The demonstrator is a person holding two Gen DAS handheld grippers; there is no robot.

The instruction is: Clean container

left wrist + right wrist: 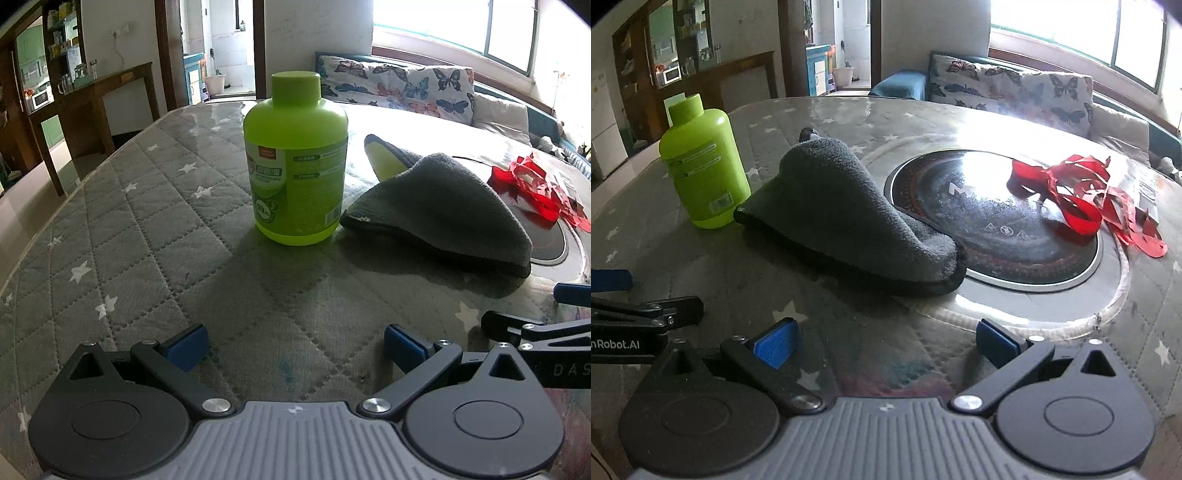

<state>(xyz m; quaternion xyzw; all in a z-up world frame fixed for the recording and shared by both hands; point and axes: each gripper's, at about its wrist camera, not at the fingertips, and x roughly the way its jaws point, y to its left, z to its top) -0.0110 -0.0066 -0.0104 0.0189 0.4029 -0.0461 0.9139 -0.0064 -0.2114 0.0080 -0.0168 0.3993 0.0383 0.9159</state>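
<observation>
A lime-green bottle (295, 162) with a green cap stands upright on the quilted, star-patterned table cover; in the right wrist view the same green bottle (701, 162) is at the far left. Just right of it lies a bunched grey cloth (439, 206) with a yellow-green underside; the grey cloth (849, 218) lies ahead of my right gripper. My left gripper (293, 349) is open, well short of the bottle, nothing between its blue pads. My right gripper (884, 345) is open too, short of the cloth. Each gripper's side shows at the edge of the other's view.
A round black cooktop (993, 218) is set into the table (147, 221) behind the cloth. Red cut-out paper strips (1078, 199) lie across its right side. Butterfly-print cushions (399, 88) and a window are beyond the table, a wooden counter (107, 96) to the left.
</observation>
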